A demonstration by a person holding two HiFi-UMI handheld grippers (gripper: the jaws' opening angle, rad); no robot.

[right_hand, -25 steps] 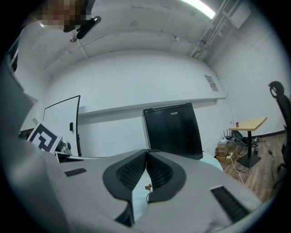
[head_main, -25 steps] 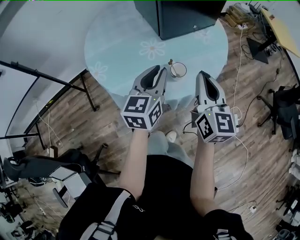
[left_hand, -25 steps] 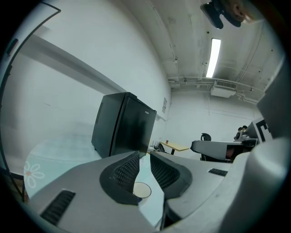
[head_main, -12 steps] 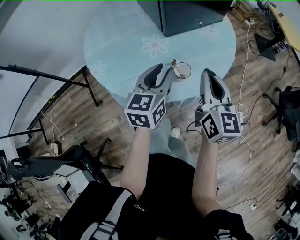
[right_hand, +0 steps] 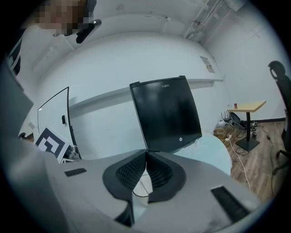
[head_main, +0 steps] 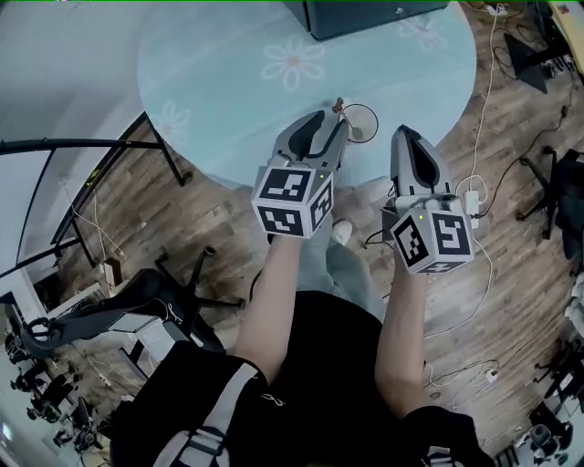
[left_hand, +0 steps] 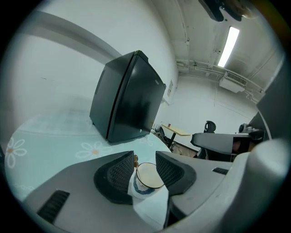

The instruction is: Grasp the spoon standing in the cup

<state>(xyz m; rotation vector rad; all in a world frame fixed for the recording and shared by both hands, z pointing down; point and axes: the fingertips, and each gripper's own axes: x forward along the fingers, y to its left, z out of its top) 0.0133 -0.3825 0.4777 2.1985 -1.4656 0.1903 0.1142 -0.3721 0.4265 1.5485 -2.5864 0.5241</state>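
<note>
A white cup [head_main: 363, 121] with a dark rim stands near the front edge of the round pale-blue table [head_main: 228, 82]. A spoon [head_main: 338, 107] stands in it, leaning to the cup's left side. My left gripper [head_main: 330, 125] is just short of the cup, its jaws opening wide. In the left gripper view the cup [left_hand: 148, 178] and the spoon's handle tip [left_hand: 135, 160] show between the pads, which touch neither. My right gripper [head_main: 407, 137] hovers to the right of the cup, over the table's edge. Its jaws [right_hand: 146, 157] are shut with nothing in them.
A black cabinet [head_main: 365, 14] stands on the far side of the table. A black metal frame [head_main: 91, 146] borders the table on the left. An office chair [head_main: 109, 310] stands on the wood floor. Cables and a power strip [head_main: 472, 196] lie at the right.
Both grippers have moved forward toward the cup. The left one has closed in on it, and its jaws look spread wider than before.
</note>
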